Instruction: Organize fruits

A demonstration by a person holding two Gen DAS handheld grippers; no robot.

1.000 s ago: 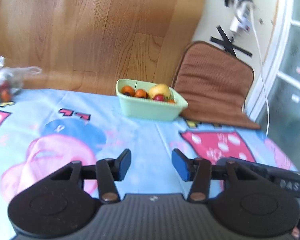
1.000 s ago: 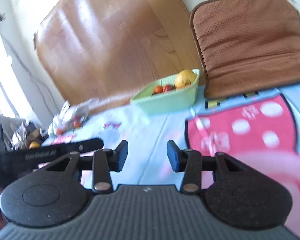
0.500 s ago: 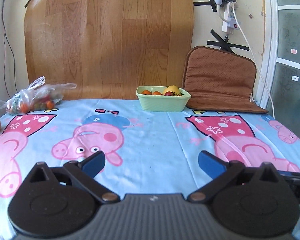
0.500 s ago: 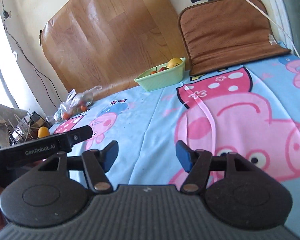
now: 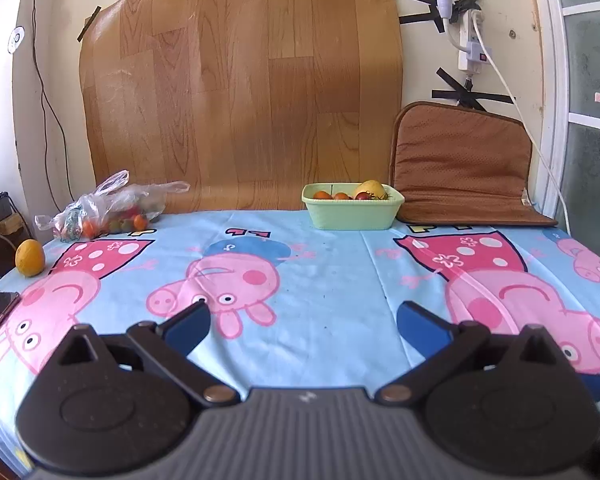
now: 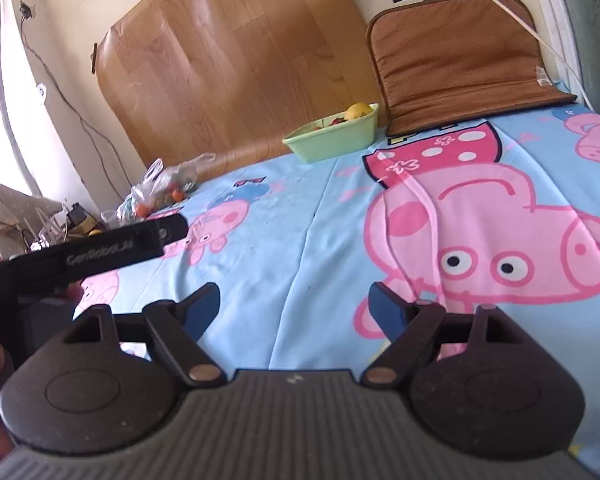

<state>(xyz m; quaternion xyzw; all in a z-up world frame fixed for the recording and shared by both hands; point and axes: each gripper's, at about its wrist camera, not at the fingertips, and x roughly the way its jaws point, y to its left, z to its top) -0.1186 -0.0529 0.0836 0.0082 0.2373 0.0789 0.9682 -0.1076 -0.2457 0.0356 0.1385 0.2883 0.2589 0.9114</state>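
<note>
While both tongs, left (image 5: 302, 322) and right (image 6: 294, 306), gape empty, fruit fills the bowl (image 5: 353, 211) far ahead; a bag (image 5: 112, 210) and mango (image 5: 29, 258) wait ahead-left.

A home: cartoon-pig bedsheet (image 5: 332, 280), brown cushion (image 5: 460, 168), taped wall socket (image 5: 472, 50)

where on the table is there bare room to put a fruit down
The open cloth between the plastic bag of fruit and the green basin is free, as is the middle in front of both open grippers. The back right is taken by the brown cushion.
</note>
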